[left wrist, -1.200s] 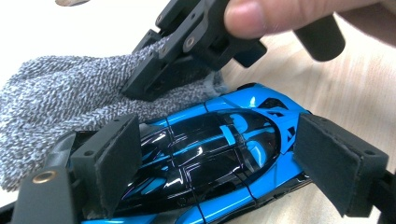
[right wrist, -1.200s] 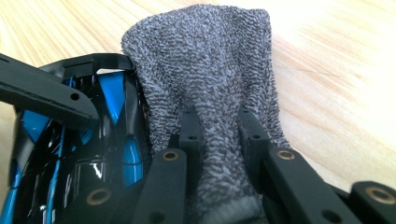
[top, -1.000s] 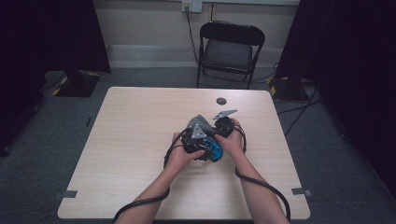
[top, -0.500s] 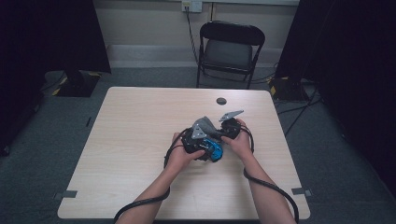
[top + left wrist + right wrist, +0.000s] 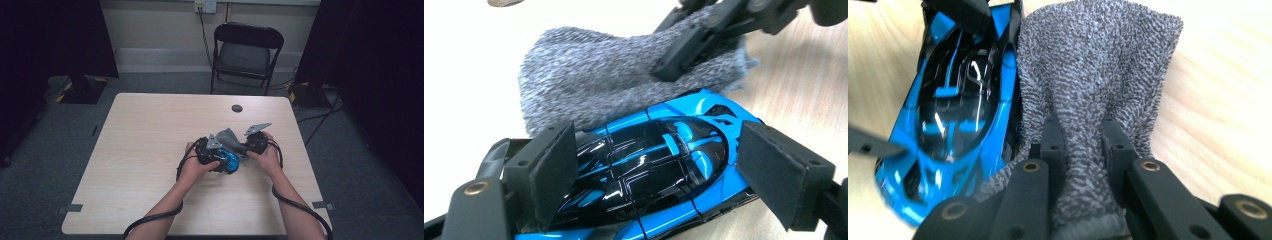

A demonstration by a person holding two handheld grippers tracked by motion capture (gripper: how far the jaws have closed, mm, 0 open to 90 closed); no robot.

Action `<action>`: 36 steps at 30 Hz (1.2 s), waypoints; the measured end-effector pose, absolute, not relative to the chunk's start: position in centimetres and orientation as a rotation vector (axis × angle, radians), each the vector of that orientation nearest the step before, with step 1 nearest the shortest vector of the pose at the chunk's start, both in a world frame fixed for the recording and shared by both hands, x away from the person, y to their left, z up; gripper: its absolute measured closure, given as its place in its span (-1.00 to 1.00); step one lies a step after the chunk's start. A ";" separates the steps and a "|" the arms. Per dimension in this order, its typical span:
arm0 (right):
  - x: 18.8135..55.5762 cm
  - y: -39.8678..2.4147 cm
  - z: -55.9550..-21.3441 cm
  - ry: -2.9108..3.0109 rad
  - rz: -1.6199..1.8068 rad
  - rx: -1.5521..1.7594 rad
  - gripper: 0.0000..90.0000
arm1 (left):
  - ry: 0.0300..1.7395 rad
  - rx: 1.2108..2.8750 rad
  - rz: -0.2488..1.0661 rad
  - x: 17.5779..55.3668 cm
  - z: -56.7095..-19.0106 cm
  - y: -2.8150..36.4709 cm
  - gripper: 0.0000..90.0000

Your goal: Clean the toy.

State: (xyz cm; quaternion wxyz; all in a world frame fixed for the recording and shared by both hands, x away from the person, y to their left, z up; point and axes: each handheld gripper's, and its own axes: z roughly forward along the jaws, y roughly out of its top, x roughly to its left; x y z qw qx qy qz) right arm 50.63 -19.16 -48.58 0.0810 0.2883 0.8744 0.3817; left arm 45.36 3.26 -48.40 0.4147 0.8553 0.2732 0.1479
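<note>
Two things in hand, wrapping or wiping barely begun

Both sat mid-tabletop [image 5: 150, 130], slightly right of centre and toward the near edge. The left gripper [image 5: 654, 165] had its fingers set against both sides of the blue toy car [image 5: 664, 150], apparently clamping it, with the car low on the wood. The right gripper [image 5: 1080, 145] had its fingers pinched together on a bunched fold of the grey knit cloth [image 5: 1098, 60]. The cloth lay just on the far side of the car, touching its flank but not over it. Judged progress: both items had been grasped and brought together, so that part was done. The car roof was fully bare, so covering or rubbing it was all left to do.
</note>
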 end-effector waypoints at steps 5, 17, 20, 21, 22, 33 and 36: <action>49.8 -20.3 -48.6 2.613 1.150 0.862 0.71 | 0.685 2.154 0.375 45.3 -48.4 3.3 -0.63; 47.9 -22.0 -48.7 2.610 1.165 0.857 0.70 | 0.685 2.163 0.385 45.3 -48.4 3.1 -0.63; 47.4 -22.5 -48.7 2.612 1.165 0.862 0.70 | 0.685 2.166 0.391 45.3 -48.3 3.1 -0.63; 47.3 -22.6 -48.6 2.615 1.165 0.862 0.70 | 0.687 2.165 0.389 45.3 -48.3 3.1 -0.63; 47.1 -22.7 -48.6 2.617 1.167 0.864 0.70 | 0.686 2.165 0.390 45.3 -48.3 3.1 -0.63; 45.4 -24.1 -48.5 2.641 1.174 0.862 0.70 | 0.695 2.164 0.382 45.4 -48.3 3.1 -0.63; 44.9 -24.5 -48.4 2.653 1.169 0.857 0.70 | 0.694 2.167 0.383 45.4 -48.3 3.1 -0.63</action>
